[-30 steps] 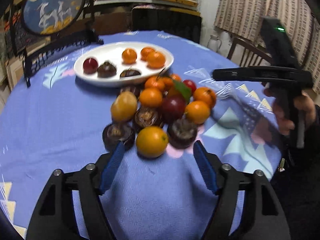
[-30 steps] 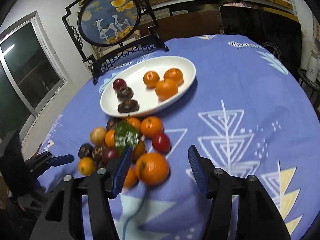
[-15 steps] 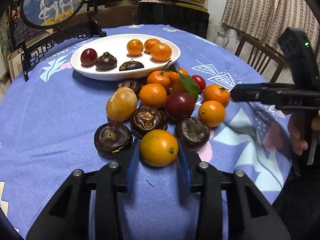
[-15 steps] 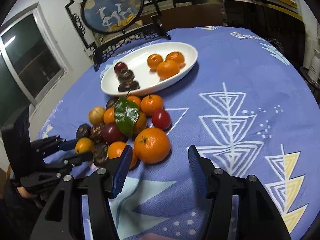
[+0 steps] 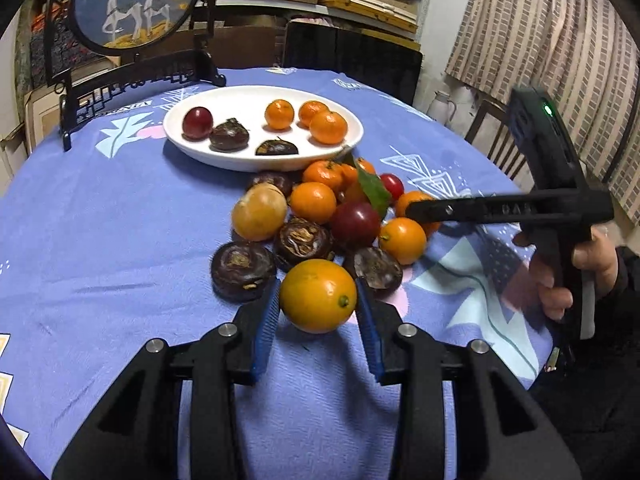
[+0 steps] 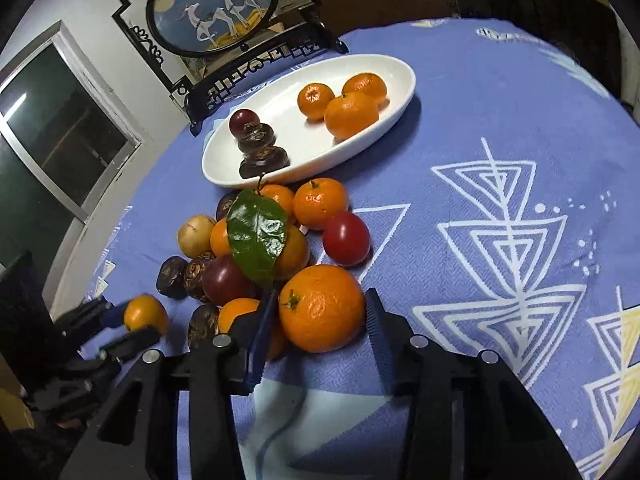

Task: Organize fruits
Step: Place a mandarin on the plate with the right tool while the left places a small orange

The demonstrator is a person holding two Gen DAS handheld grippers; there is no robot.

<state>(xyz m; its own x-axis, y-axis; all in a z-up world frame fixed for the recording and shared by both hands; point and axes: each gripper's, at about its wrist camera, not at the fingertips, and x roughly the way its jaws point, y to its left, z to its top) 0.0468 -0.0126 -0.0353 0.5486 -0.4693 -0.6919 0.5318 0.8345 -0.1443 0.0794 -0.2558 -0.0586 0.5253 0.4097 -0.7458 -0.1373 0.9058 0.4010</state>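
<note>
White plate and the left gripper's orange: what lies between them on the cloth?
In the left wrist view, the loose fruit pile fills the stretch between the white plate and the held orange.

Dim indoor light from overhead, warm cast. Soft short shadows under the white plate [image 5: 262, 162] and the fruit beside it. Glare on the green leaf [image 6: 256, 236]. Strong fisheye bending, dark vignette corners. Mostly sharp focus.

One plate [image 5: 352, 136] holds three tangerines [image 5: 328, 127], two water chestnuts [image 5: 229, 135], one plum [image 5: 197, 123]; roughly fifteen fruits [image 5: 313, 202] lie loose.
</note>
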